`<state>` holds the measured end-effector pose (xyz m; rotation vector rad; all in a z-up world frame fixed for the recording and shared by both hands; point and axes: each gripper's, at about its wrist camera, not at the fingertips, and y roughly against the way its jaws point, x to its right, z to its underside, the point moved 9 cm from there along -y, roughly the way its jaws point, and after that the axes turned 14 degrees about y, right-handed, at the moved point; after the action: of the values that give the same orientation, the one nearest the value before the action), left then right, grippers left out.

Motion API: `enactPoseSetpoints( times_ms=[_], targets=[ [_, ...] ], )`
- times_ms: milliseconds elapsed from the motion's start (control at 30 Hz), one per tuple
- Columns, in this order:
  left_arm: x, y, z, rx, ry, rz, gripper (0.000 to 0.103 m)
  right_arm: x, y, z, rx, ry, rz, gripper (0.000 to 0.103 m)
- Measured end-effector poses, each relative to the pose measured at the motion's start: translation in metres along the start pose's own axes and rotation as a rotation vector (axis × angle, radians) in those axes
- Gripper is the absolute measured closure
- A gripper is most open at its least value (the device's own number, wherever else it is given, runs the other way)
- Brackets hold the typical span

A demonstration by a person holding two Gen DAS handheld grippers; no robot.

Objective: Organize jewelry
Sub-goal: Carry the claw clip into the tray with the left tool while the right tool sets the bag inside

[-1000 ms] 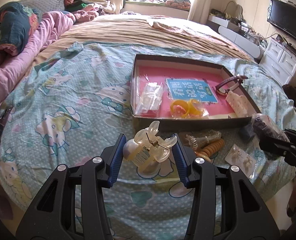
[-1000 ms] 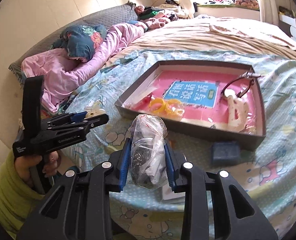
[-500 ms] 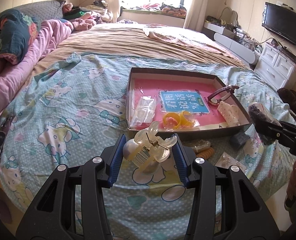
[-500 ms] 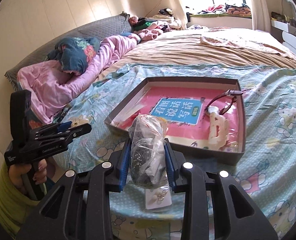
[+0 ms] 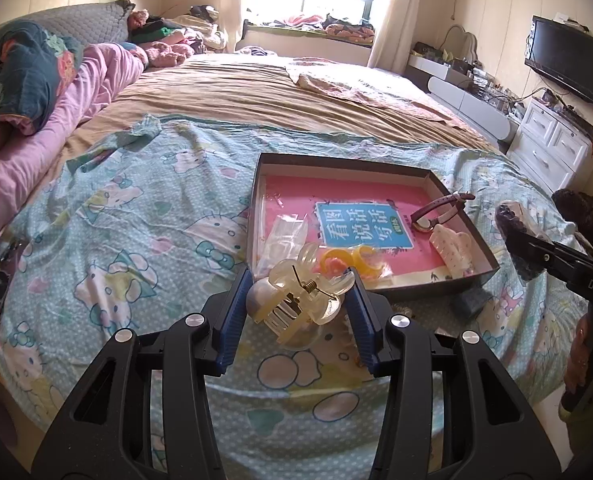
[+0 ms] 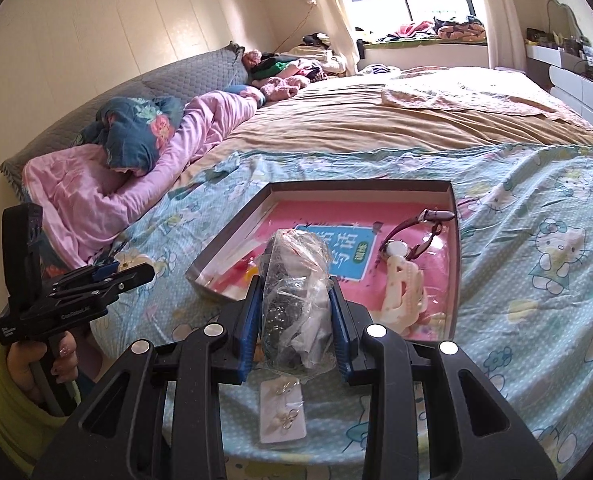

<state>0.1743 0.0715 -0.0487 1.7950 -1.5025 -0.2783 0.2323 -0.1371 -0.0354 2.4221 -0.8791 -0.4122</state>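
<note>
My left gripper is shut on a clear yellowish hair claw clip, held above the bed's front edge. The right gripper is shut on a crumpled clear plastic bag with dark jewelry inside. Beyond both lies a shallow dark box with a pink and blue card inside. In the box are a maroon wristwatch, a white claw clip, yellow rings and a clear packet. An earring card lies on the sheet below the right gripper.
A patterned blue sheet covers the near bed, with pink bedding at left. A small dark blue pad sits by the box's near wall. White drawers and a television stand at right. A hand holds the left gripper.
Both grippers have drawn back and lifted a little from the box, each keeping its hold. The box looks smaller and farther; the items in front of it are mostly hidden behind the left gripper.
</note>
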Motion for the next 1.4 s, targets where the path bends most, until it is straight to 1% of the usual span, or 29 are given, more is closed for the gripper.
enactPoseSetpoints(
  times_ms=[367,733,900,1200,1400],
  targets=[
    [0.020,-0.015,-0.012,-0.009,-0.025,0.010,0.065,0.021,-0.002,-0.002,0.011,-0.031,0.019,0.073],
    [0.037,-0.030,-0.020,-0.023,-0.049,0.012,0.065,0.037,-0.002,-0.016,0.042,-0.044,0.038,0.073],
    [0.041,-0.039,-0.022,-0.042,-0.058,0.009,0.065,0.043,-0.002,-0.021,0.055,-0.049,0.044,0.073],
    [0.048,-0.059,-0.032,-0.069,-0.057,0.026,0.065,0.047,-0.011,-0.025,0.045,-0.049,0.048,0.073],
    [0.049,-0.075,-0.036,-0.085,-0.061,0.017,0.065,0.049,-0.019,-0.026,0.034,-0.046,0.053,0.073]
  ],
)
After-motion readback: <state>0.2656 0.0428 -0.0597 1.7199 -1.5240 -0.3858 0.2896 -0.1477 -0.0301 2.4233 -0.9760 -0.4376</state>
